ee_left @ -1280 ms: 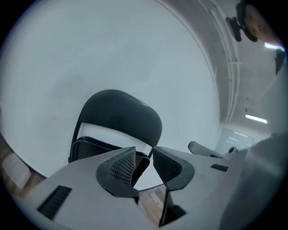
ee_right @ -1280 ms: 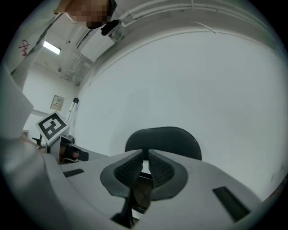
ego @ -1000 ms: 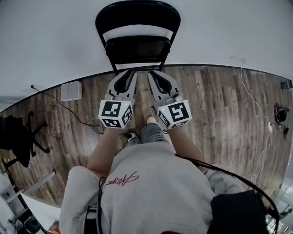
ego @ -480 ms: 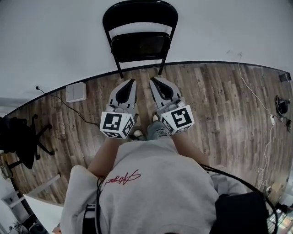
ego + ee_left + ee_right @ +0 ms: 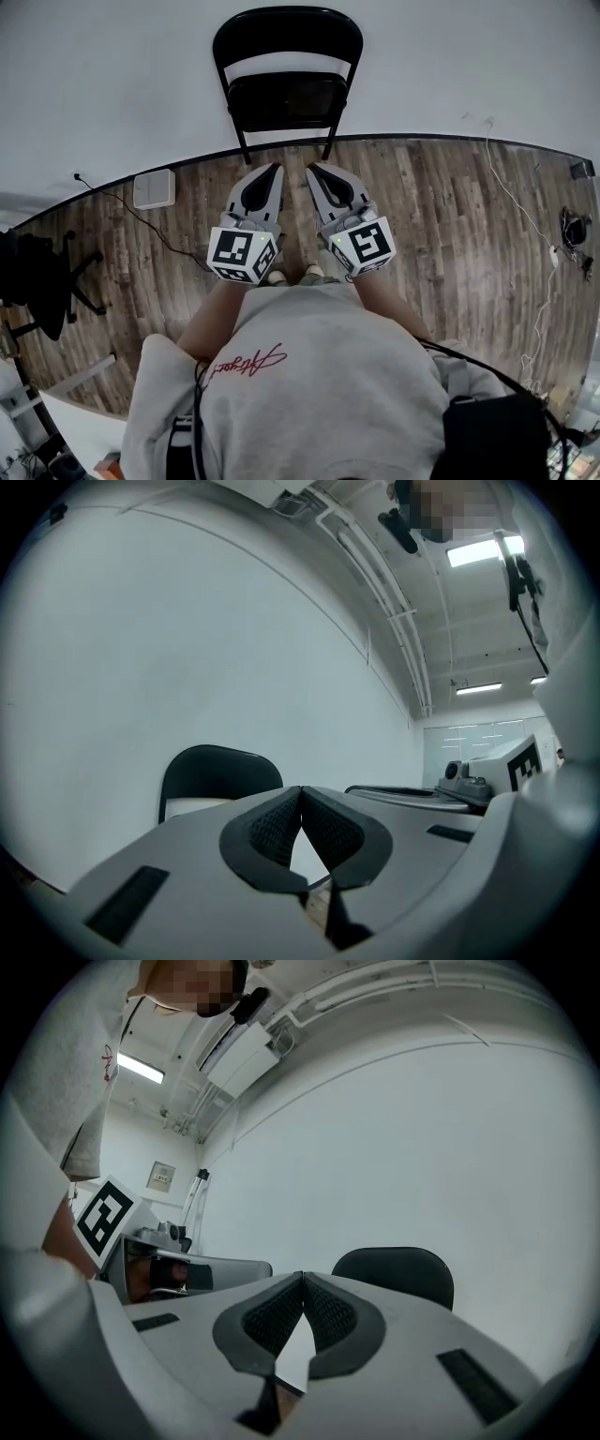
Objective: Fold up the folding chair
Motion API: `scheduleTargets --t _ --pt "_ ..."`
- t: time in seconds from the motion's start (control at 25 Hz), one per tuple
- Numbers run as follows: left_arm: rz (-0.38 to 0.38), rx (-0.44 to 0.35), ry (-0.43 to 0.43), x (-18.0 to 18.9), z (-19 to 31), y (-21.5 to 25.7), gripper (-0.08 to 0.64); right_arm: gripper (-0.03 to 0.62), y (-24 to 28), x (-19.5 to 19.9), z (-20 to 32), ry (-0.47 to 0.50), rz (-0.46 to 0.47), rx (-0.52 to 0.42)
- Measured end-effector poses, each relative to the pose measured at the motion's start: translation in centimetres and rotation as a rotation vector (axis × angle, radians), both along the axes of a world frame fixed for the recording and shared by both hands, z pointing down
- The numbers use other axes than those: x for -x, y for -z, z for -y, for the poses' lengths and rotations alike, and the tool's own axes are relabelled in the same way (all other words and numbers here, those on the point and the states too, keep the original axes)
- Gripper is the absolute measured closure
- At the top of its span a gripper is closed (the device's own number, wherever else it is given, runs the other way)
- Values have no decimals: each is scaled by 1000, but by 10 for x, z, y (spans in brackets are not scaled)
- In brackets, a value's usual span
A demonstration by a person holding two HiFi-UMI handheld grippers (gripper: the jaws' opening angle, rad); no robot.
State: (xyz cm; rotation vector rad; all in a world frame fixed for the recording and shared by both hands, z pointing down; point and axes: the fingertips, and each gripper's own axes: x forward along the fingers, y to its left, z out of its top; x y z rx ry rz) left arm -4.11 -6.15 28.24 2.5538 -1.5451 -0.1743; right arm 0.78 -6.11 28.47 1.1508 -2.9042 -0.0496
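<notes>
A black folding chair (image 5: 287, 80) stands folded flat against the white wall, its feet on the wood floor; its backrest also shows in the left gripper view (image 5: 221, 772) and the right gripper view (image 5: 397, 1274). My left gripper (image 5: 276, 169) and right gripper (image 5: 310, 169) are held side by side, pointing at the chair from a short way off, apart from it. Both are shut with nothing between the jaws, the pad tips meeting in the left gripper view (image 5: 300, 789) and the right gripper view (image 5: 303, 1275).
A white box (image 5: 154, 187) with a black cable lies on the floor at the left by the wall. A dark stand (image 5: 42, 281) is at the far left. White cables (image 5: 525, 220) run over the floor at the right.
Both grippers have drawn back from the chair, which they were right up against a second ago. The person has stepped back, and the chair now stands free against the wall.
</notes>
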Motion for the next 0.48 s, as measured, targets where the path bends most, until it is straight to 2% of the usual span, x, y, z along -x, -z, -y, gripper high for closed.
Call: scheduleTargets --t 0.16,0.48 --pt "-10 -7 41 -5 7 0 543 575 3 -8 6 18 2 2" --pt "8 -20 51 -9 -2 1 543 575 9 -9 -1 54 -4 -19"
